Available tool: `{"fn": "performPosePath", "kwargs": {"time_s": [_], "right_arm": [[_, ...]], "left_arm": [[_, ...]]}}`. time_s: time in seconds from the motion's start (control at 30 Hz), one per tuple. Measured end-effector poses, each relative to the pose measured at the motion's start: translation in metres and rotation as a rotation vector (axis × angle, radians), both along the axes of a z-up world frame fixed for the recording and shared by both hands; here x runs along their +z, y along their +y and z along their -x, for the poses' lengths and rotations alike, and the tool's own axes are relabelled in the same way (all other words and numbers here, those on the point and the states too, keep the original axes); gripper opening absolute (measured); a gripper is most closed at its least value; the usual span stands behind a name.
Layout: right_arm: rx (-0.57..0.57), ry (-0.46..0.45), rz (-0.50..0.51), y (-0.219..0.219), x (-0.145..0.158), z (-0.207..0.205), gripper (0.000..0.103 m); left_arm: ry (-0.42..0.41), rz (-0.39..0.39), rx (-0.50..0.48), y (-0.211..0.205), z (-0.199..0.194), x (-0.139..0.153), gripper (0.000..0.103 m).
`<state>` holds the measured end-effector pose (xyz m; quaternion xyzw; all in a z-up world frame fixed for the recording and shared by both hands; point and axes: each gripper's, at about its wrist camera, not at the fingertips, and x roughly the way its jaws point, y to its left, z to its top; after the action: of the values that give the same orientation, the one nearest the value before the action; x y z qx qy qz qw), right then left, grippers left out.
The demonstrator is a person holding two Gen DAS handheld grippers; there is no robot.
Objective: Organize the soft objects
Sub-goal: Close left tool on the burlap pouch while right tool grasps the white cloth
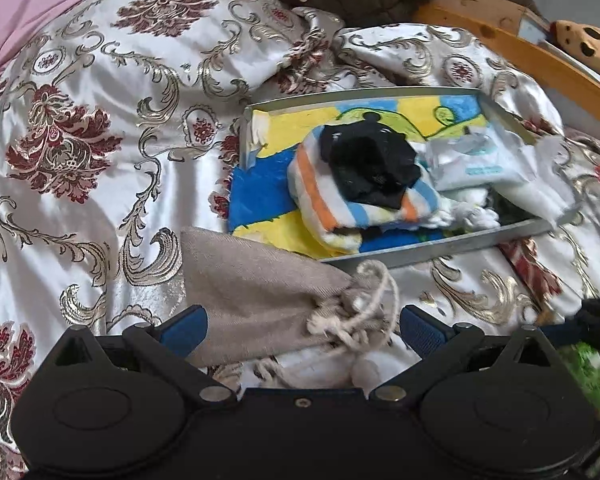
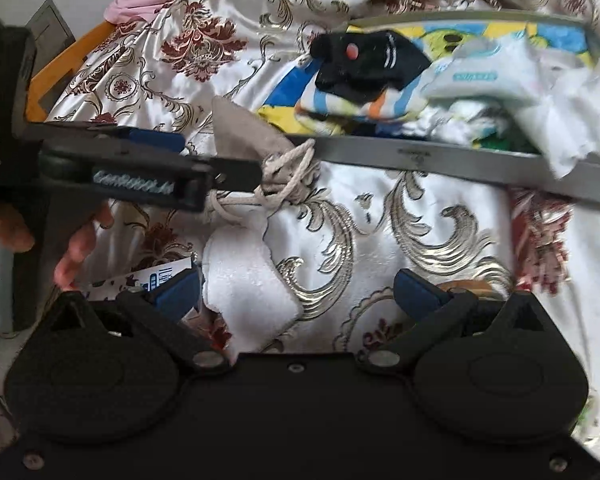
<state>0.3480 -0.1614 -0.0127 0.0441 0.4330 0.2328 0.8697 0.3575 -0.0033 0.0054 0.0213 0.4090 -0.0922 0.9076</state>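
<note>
The left gripper [image 1: 303, 332] has its jaws spread wide around a beige drawstring pouch [image 1: 260, 292] lying on the bed's floral satin bedspread [image 1: 100, 120]; the blue pads stand clear of the cloth on both sides, and the pouch's knotted cord [image 1: 364, 304] trails toward the grey tray [image 1: 440, 246] just beyond it. In the tray, over a blue and yellow cloth, a striped towel [image 1: 332, 208] carries a black sock [image 1: 372, 168], with a white wipes packet [image 1: 476, 160] beside it; the packet's teal label is too blurred to read. The right gripper [image 2: 296, 292] hangs above the bedspread with its jaws open and nothing between them, a white cloth [image 2: 248, 280] lying just inside its left finger. A printed card [image 2: 160, 278] near that finger carries small blue marks, unreadable. In the right wrist view, lettering on the left gripper's side is smeared and illegible
</note>
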Motion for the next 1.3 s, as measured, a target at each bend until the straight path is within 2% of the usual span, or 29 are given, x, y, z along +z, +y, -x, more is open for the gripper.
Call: {"fn": "performPosePath", "kwargs": {"time_s": [0.2, 0.37, 0.4, 0.47, 0.6, 0.77, 0.87, 0.97, 1.0, 1.03, 1.07, 1.3], "right_arm": [[0.026, 0.033, -0.045, 0.005, -0.009, -0.011, 0.102], [0.048, 0.029, -0.025, 0.015, -0.009, -0.022, 0.101], [0.053, 0.029, -0.016, 0.018, -0.009, -0.025, 0.099], [0.066, 0.032, -0.015, 0.022, -0.009, -0.029, 0.087], [0.093, 0.027, -0.007, 0.030, -0.010, -0.031, 0.085], [0.170, 0.029, 0.024, 0.043, -0.011, -0.025, 0.069], [0.196, 0.041, 0.041, 0.050, -0.013, -0.024, 0.067], [0.200, 0.047, 0.051, 0.054, -0.013, -0.023, 0.064], [0.194, 0.052, 0.054, 0.054, -0.013, -0.024, 0.063], [0.188, 0.058, 0.056, 0.054, -0.014, -0.026, 0.060], [0.183, 0.065, 0.060, 0.054, -0.014, -0.027, 0.057], [0.200, 0.091, 0.090, 0.059, -0.022, -0.030, 0.041]], "left_arm": [[0.016, -0.025, -0.010, 0.000, -0.013, -0.006, 0.102], [0.033, -0.029, -0.024, -0.005, -0.019, -0.010, 0.101], [0.039, -0.041, -0.028, -0.007, -0.020, -0.011, 0.099], [0.047, -0.054, -0.038, -0.009, -0.022, -0.012, 0.096], [0.061, -0.046, -0.039, -0.008, -0.023, -0.015, 0.094], [0.079, -0.010, -0.021, -0.002, -0.024, -0.019, 0.088], [0.085, 0.000, -0.009, -0.002, -0.024, -0.022, 0.087], [0.091, -0.023, -0.020, -0.005, -0.024, -0.026, 0.084], [0.097, -0.034, -0.022, -0.006, -0.025, -0.027, 0.079], [0.109, -0.051, -0.020, -0.008, -0.026, -0.030, 0.068], [0.128, -0.079, -0.017, -0.009, -0.028, -0.034, 0.066], [0.137, -0.075, 0.008, -0.005, -0.028, -0.037, 0.064]]}}
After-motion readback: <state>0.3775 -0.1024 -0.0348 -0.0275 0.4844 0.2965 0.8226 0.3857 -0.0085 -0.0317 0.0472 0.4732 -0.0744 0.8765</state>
